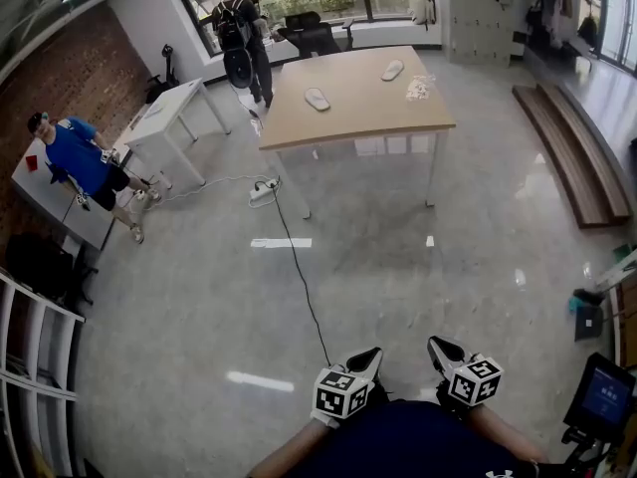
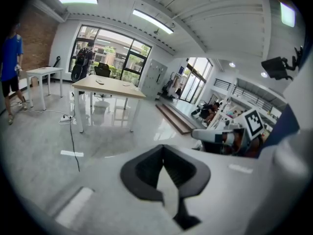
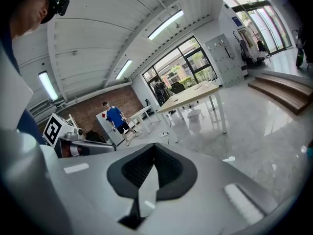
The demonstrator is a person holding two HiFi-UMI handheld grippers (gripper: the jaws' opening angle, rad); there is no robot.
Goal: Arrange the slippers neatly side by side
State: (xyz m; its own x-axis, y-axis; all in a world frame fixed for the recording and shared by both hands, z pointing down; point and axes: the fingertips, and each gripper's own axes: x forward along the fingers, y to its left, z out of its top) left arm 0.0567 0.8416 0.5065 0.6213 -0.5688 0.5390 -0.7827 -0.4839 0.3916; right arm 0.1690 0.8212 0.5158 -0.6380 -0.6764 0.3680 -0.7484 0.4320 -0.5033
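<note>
Open floor point(image 1: 418, 277) reaches up to the table point(image 1: 348, 122). A cable point(image 1: 302, 287) crosses it from a power strip point(image 1: 264, 191) by the table's left leg. Steps point(image 1: 577, 162) bound the right side. A white table point(image 1: 169, 118) and a person point(image 1: 85, 157) stand on the left. On the tabletop lie slippers point(image 1: 318, 99) and a white item, too distant to identify, with bare wood between them.

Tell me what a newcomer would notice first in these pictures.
First, the large light wooden table far across the glossy grey floor, with a pale slipper and a second pale slipper lying apart on it. Next, at the bottom of the head view, the left gripper and right gripper, both shut and empty, close to the person's body. A person in a blue shirt stands at the left.
</note>
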